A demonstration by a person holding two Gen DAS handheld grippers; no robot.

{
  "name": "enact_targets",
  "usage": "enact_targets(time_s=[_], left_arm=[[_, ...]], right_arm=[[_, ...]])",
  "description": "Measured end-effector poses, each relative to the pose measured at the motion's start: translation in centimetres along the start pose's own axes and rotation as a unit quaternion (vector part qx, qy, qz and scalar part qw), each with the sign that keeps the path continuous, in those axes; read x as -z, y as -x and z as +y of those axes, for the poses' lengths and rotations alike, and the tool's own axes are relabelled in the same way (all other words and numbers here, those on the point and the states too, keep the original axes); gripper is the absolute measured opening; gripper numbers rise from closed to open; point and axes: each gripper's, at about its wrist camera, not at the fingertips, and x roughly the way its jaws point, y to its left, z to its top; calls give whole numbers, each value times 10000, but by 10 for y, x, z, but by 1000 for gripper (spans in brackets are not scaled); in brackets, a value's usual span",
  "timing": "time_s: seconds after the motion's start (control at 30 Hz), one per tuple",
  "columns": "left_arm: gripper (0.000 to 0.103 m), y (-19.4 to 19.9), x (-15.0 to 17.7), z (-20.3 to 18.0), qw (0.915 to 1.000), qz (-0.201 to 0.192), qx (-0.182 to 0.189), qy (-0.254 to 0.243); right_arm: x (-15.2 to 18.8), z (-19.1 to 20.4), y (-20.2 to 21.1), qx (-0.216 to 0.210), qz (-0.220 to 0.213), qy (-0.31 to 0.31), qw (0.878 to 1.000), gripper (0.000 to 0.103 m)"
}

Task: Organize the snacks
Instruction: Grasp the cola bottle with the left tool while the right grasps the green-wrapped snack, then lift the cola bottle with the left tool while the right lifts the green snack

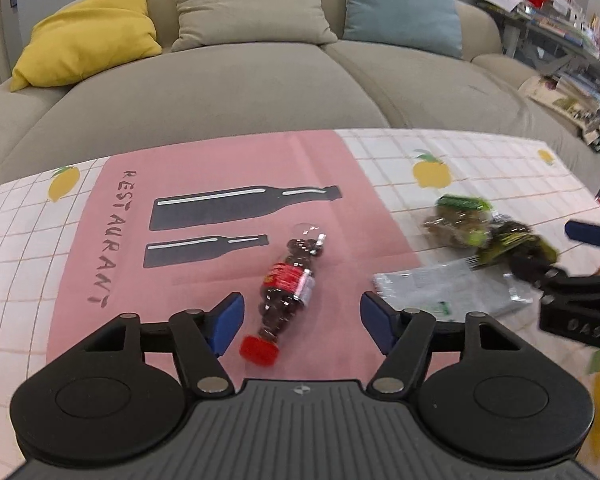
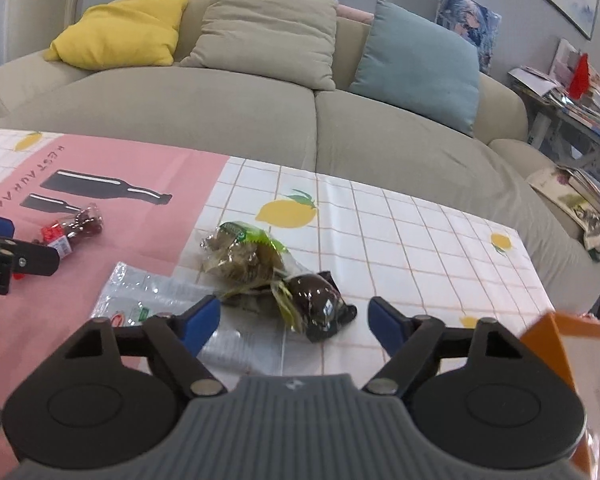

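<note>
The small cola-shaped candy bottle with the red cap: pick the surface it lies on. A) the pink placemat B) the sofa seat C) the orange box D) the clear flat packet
A: the candy bottle lies on its side on the pink placemat, apart from the clear packet.

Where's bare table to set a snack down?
Free: checked cloth right of the dark wrapped snack, toward the sofa; pink mat left of the candy bottle. Crowded: green snack bag and clear packet bunched in the middle.
</note>
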Motion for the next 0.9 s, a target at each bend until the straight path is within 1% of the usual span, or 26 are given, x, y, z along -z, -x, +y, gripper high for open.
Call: enact_targets(time_s=[0.03,0.1,0.17,0.2,0.27,0.3,0.33,0.37,0.4,0.43,0.57,0.63,0.73,0.83,0.9], left_arm=[[74,-4,0,1,10000,12,-5,5],[73,-10,-2,4,10000,14,32,61],[71,-14,-4,4,9999,-1,66,75],[69,-17,-5,2,10000,-2,63,46],[60,-22,-6,0,10000,35,36,-21],[57,-25,-6,-2,10000,52,-5,-38],[49,-27,-5,-2,10000,72,-47,-38],[43,-28,-5,-3,9999,100,-98,-31],[41,-28,-4,-4,9999,82,-125,-49],[40,-28,-3,-6,9999,68,-135,-78],[38,-23,1,-11,9997,139,-213,-22],[38,-17,6,-14,9997,174,-147,99],[38,-7,15,-21,9994,265,-156,181],[37,7,26,-28,9983,375,19,454],[37,17,35,-33,9971,437,17,619]], right_arm=[[-1,1,-3,-14,-22,23,10000,73],[-2,3,-10,-2,-15,90,10000,65],[-2,5,-17,11,51,147,9999,54],[-2,5,-19,-1,72,147,9999,52],[-2,5,-23,-48,123,123,9998,40],[-1,4,-24,-50,159,110,9998,38],[-1,5,-24,-6,147,112,9998,32],[0,6,-23,35,139,124,9998,23],[0,6,-23,71,121,131,9998,18],[1,6,-22,81,108,129,9998,10],[2,6,-15,154,85,123,9998,2],[3,3,-10,100,105,9,9999,1],[7,1,1,6,187,-100,9998,1],[15,1,16,-79,270,-156,9995,1],[21,2,28,-134,303,-154,9993,0]])
